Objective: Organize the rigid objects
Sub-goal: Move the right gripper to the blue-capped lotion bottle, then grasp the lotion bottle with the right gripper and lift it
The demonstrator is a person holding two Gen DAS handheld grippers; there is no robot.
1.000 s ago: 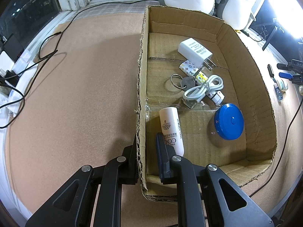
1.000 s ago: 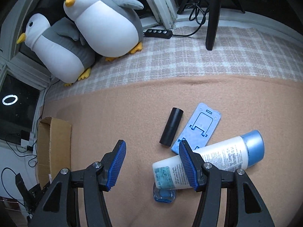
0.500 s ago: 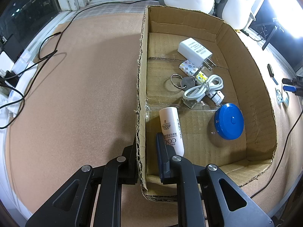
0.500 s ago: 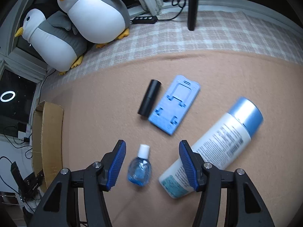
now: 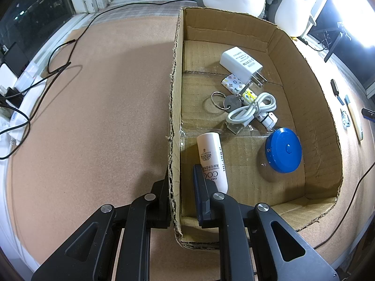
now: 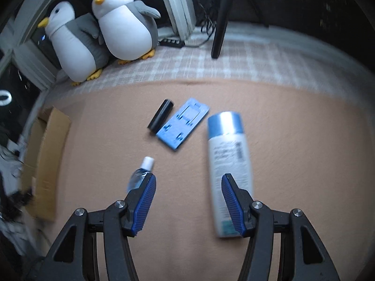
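My left gripper is shut on the left wall of a cardboard box, one finger inside, one outside. The box holds a white tube, a blue round case, a white charger, a coiled white cable and keys. My right gripper is open and empty above the tan cloth. A white bottle with a blue cap lies by its right finger, a small blue dropper bottle by its left. A black cylinder and a blue phone stand lie farther off.
Two plush penguins stand on the checked cloth at the back. The box's edge shows in the right wrist view at the left. Black cables trail over the cloth left of the box. A black stand pole rises behind.
The right gripper has swung, so the objects shifted in its view: the white bottle now lies lengthwise by the right finger and the dropper bottle by the left. The left gripper has not moved.
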